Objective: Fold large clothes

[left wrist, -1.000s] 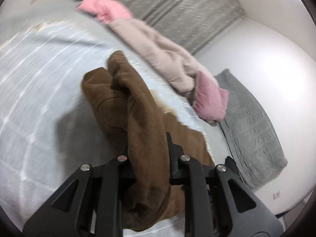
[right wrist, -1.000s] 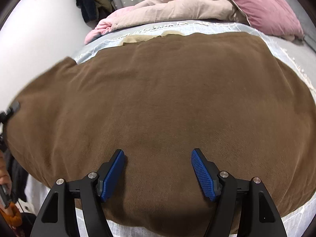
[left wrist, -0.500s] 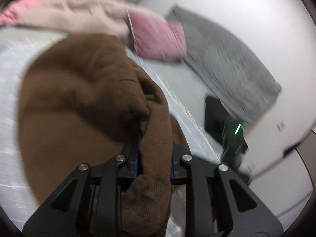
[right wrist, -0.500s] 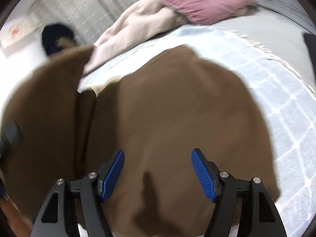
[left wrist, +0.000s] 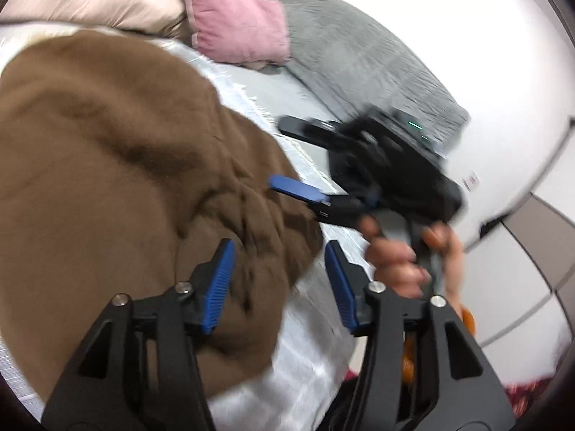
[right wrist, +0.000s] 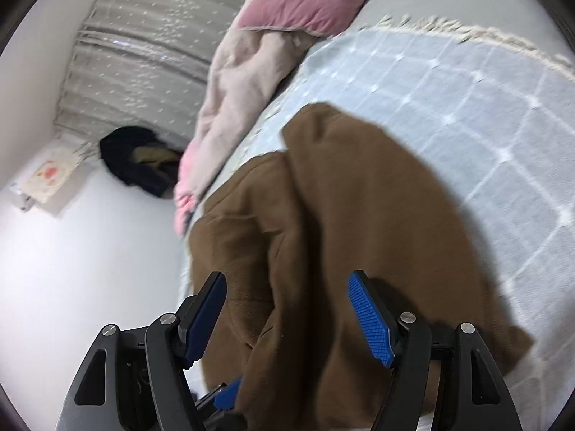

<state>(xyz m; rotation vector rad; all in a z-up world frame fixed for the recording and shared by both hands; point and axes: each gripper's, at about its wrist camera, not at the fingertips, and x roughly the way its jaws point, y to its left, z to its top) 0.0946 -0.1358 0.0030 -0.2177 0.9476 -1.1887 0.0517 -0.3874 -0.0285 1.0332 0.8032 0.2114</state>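
Observation:
A large brown garment [left wrist: 107, 165] lies bunched on the pale checked bedspread [left wrist: 305, 355]; in the right wrist view the brown garment [right wrist: 341, 237] shows a fold down its middle. My left gripper [left wrist: 280, 280] is open and empty, its blue pads just above the garment's rumpled right edge. My right gripper [right wrist: 287, 316] is open and empty, hovering over the garment's near part. In the left wrist view the right gripper [left wrist: 320, 197] appears at the right, held by a hand [left wrist: 402, 262], its blue finger next to the cloth.
A pink and beige duvet [left wrist: 143, 3] and pink pillow [left wrist: 240, 25] lie at the far side. A grey blanket [left wrist: 359, 57] lies along the white wall. A dark object [left wrist: 309, 125] lies on the bed. Dark clothing [right wrist: 140, 158] hangs near the curtain [right wrist: 154, 28].
My left gripper has opened and let go of the brown garment, which now lies on the bed. The right gripper has swung round, staying open, and now shows in the left wrist view.

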